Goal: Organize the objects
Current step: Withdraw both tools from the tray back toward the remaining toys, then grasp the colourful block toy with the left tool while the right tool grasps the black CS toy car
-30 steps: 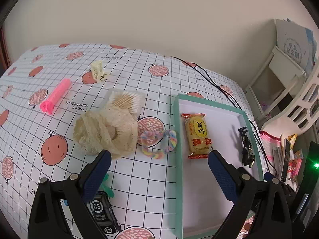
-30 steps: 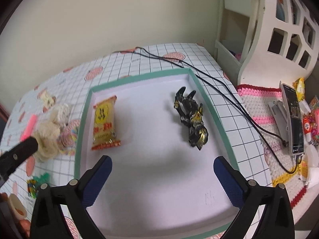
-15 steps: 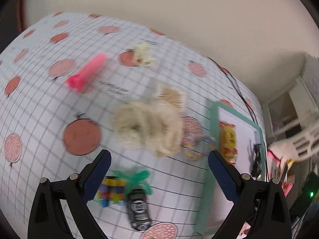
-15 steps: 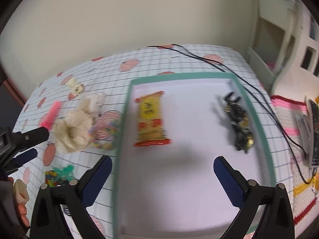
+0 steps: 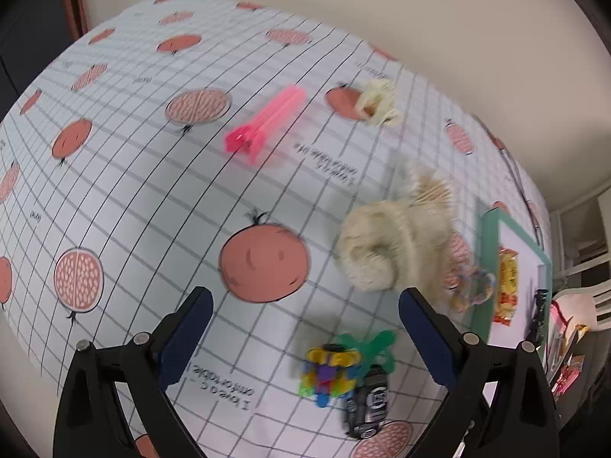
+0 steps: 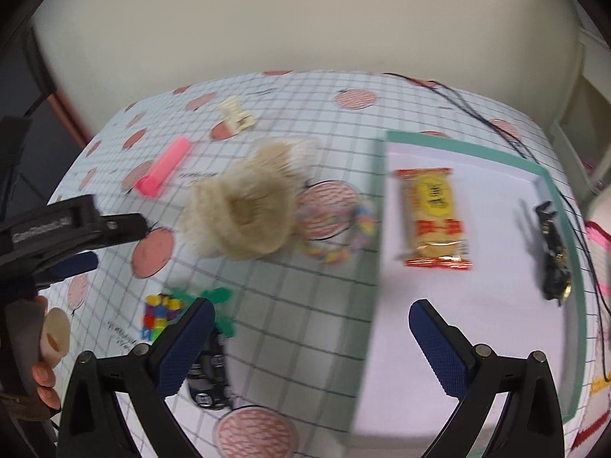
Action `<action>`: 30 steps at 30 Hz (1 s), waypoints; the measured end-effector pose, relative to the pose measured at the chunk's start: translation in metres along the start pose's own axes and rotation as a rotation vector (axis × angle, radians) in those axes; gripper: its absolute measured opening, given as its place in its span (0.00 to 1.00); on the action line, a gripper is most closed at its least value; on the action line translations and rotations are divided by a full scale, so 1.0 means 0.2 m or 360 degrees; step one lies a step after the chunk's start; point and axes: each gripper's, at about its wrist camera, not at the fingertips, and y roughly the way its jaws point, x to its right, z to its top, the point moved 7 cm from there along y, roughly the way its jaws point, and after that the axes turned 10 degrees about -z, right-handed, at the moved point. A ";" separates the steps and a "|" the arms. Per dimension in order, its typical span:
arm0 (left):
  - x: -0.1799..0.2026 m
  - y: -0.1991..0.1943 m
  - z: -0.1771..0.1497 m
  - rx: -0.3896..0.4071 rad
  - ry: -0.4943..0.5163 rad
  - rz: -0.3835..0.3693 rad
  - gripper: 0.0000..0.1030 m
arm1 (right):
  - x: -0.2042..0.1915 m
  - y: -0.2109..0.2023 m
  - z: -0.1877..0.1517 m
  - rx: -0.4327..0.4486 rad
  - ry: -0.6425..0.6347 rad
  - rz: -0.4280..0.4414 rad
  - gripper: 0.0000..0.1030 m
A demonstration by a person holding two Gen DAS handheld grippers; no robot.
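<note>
1. My left gripper [image 5: 305,328] was spread wide and held nothing, poised above the tablecloth [image 5: 152,175] printed with grid lines and fruit.
2. My right gripper [image 6: 309,337] was likewise spread wide and empty, straddling the left rim of the teal-edged tray [image 6: 477,149].
3. In the left wrist view, the small toy car [image 5: 367,400] and the multicoloured block toy [image 5: 328,370] lay touching each other, with a green piece [image 5: 372,345] just behind them, low between my fingers.
4. That view showed the pink clip [image 5: 267,124] and the cream hair claw [image 5: 376,105] clearly, well apart from the beige lace scrunchie [image 5: 385,244].
5. It caught the tray only as a thin sliver at the right edge, with the yellow snack packet [image 5: 507,286] barely legible.
6. The right wrist view gave the tray's interior: the packet lay flat toward its left side, and a black and gold figure [image 6: 553,252] near its right wall, well apart.
7. Only the right wrist view showed the left gripper from outside, at the far left, with a hand [image 6: 42,378] below it.
8. A pastel hair tie [image 6: 343,233] lay between scrunchie and tray; both views were blurred.
</note>
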 end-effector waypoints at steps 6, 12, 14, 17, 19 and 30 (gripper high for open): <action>-0.06 0.05 -0.04 -0.0109 -0.0052 0.0027 0.95 | -0.18 0.04 -0.08 -0.0102 -0.0141 0.0059 1.00; -0.08 0.10 -0.10 -0.0239 -0.0129 0.0015 0.95 | -0.27 0.08 -0.16 -0.0194 -0.0248 0.0068 1.00; -0.07 0.11 -0.11 -0.0255 -0.0113 0.0025 0.95 | -0.28 0.09 -0.18 -0.0222 -0.0265 0.0074 1.00; -0.06 0.13 -0.12 -0.0286 -0.0091 0.0031 0.95 | -0.29 0.10 -0.21 -0.0254 -0.0295 0.0059 1.00; -0.05 0.14 -0.13 -0.0308 -0.0061 0.0045 0.95 | -0.29 0.12 -0.23 -0.0273 -0.0313 0.0040 1.00; -0.04 0.19 -0.20 -0.0424 -0.0016 0.0095 0.95 | -0.20 0.13 -0.25 -0.0288 -0.0267 -0.0054 1.00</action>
